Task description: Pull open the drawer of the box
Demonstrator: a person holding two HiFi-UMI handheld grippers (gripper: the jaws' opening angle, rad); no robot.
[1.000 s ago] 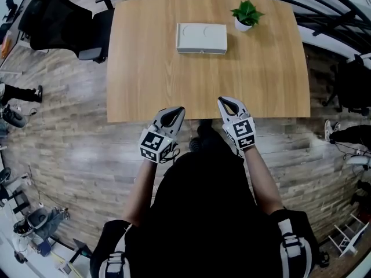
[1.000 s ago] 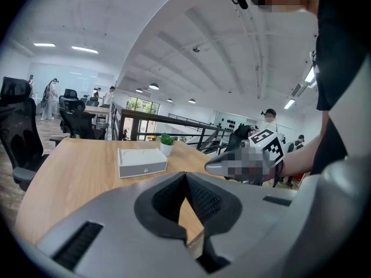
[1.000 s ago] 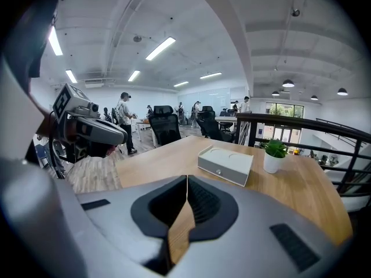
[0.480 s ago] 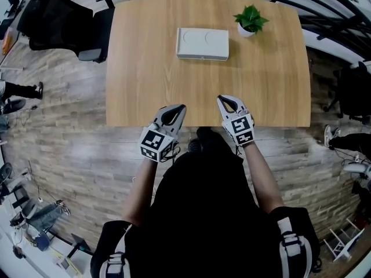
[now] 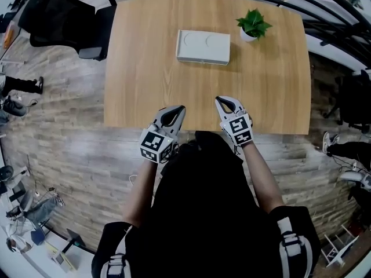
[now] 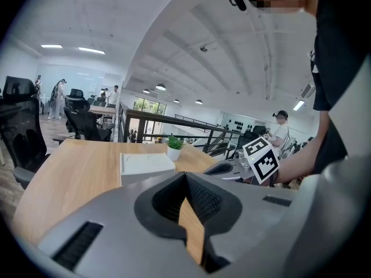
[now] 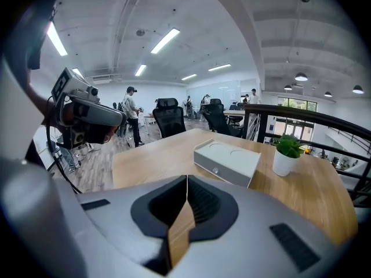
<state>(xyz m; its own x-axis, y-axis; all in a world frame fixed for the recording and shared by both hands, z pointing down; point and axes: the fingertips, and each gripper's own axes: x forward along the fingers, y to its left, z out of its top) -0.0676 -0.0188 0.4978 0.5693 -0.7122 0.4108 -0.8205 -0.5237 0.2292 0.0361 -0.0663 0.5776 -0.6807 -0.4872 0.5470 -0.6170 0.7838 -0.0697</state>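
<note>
The white box (image 5: 203, 47) lies flat on the far middle of the wooden table (image 5: 139, 74), its drawer closed. A small knob (image 7: 215, 169) shows on its front face in the right gripper view, where the box (image 7: 227, 160) lies well ahead. My left gripper (image 5: 179, 108) and right gripper (image 5: 219, 100) hover side by side over the table's near edge, far short of the box. Both are shut with nothing between the jaws. The left gripper view shows the box (image 6: 145, 163) ahead and the right gripper's marker cube (image 6: 261, 161) to the right.
A small potted plant (image 5: 253, 25) in a white pot stands right of the box. A black office chair (image 5: 58, 22) sits at the table's far left corner, another chair (image 5: 353, 91) at the right. People and desks are in the background.
Both grippers have edged forward, from the table's front edge to a little way over it. Their jaws stay shut and the box has not moved.
</note>
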